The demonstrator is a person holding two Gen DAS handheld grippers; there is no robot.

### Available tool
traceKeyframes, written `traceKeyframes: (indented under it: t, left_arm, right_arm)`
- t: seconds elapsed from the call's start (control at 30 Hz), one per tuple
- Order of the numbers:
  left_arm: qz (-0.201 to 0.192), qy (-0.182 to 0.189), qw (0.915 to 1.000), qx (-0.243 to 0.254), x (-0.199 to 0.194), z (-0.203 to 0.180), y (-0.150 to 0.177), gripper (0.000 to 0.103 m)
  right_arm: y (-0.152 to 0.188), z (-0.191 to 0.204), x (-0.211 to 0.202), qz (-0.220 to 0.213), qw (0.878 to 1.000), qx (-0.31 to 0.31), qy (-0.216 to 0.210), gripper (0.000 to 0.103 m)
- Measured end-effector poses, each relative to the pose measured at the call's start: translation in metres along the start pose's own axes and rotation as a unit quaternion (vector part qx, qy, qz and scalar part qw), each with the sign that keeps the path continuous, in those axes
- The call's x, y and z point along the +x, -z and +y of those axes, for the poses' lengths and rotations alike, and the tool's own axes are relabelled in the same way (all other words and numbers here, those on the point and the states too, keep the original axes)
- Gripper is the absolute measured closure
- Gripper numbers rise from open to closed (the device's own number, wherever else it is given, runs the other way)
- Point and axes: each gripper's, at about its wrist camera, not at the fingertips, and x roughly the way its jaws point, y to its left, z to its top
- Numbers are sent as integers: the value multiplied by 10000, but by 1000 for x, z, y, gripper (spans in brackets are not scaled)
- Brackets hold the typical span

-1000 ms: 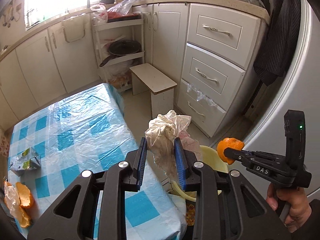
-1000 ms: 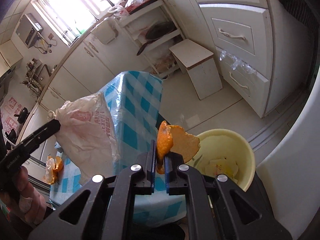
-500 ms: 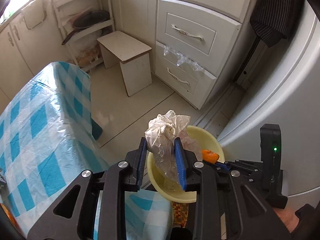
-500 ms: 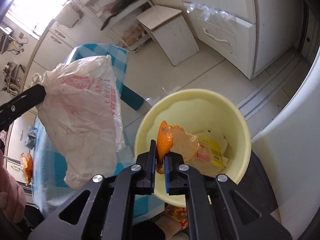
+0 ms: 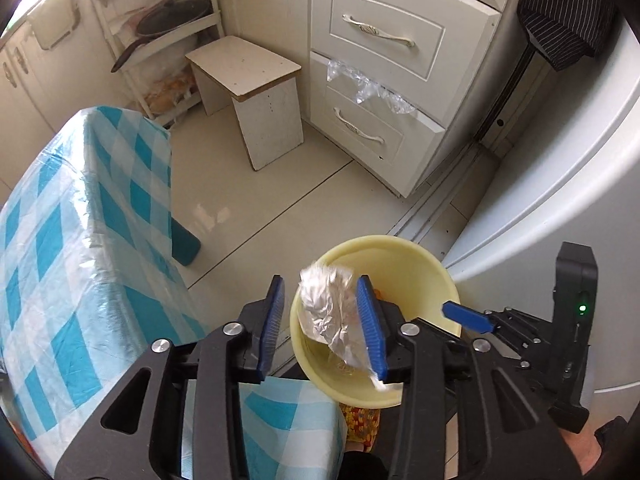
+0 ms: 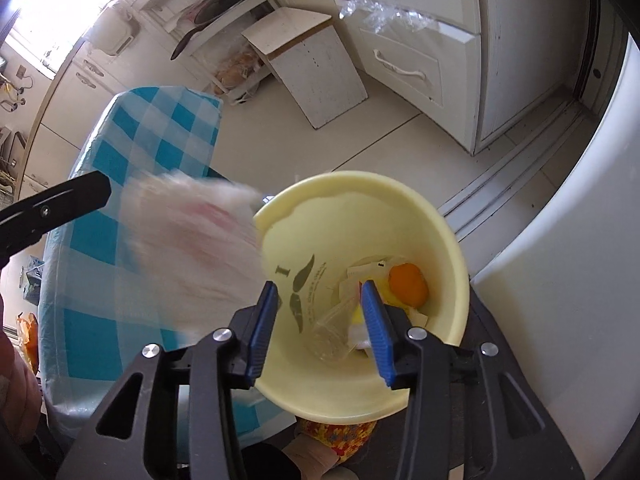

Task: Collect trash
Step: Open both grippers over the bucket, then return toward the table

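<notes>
A yellow bin (image 5: 420, 264) (image 6: 432, 216) stands on the floor beside the table. My left gripper (image 5: 322, 328) is open above its near rim; a crumpled white plastic bag (image 5: 332, 316) hangs between the jaws against the right pad, blurred in the right wrist view (image 6: 188, 256). My right gripper (image 6: 320, 332) is open and empty over the bin's mouth; it also shows in the left wrist view (image 5: 466, 316). An orange peel (image 6: 408, 284) lies inside the bin on paper and wrapper scraps (image 6: 368, 272).
A table with a blue-and-white checked cloth (image 5: 80, 240) (image 6: 152, 136) is at the left. A small white stool (image 5: 256, 92), white drawers (image 5: 380, 80) and a white appliance (image 5: 560, 184) surround the bin. More peel (image 6: 26, 332) lies at the table's far left.
My right gripper opened and the orange peel dropped into the bin. My left gripper opened over the bin, and the bag is loose and moving between its jaws.
</notes>
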Motion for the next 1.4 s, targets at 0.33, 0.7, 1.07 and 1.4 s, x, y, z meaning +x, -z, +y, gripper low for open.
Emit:
traceKeyframes:
  t: [0.33, 0.7, 1.07, 1.4]
  left_arm:
    - [-595, -346, 9972, -285, -88, 48, 26, 57]
    - [-1300, -1789, 9522, -2108, -236, 203, 147, 37]
    - [-662, -1213, 9334, -3312, -156, 305, 207, 22]
    - [-633, -1468, 9564, -2443, -110, 296, 166, 22]
  right_arm:
    - [-20, 63, -83, -932, 9931, -712, 77, 49]
    - [-2, 259, -155, -1629, 9571, -2084, -1181, 15]
    - [83, 364, -76, -1166, 9611, -2322, -940, 17]
    - [66, 344, -53, -1213, 9715, -1998, -390, 15]
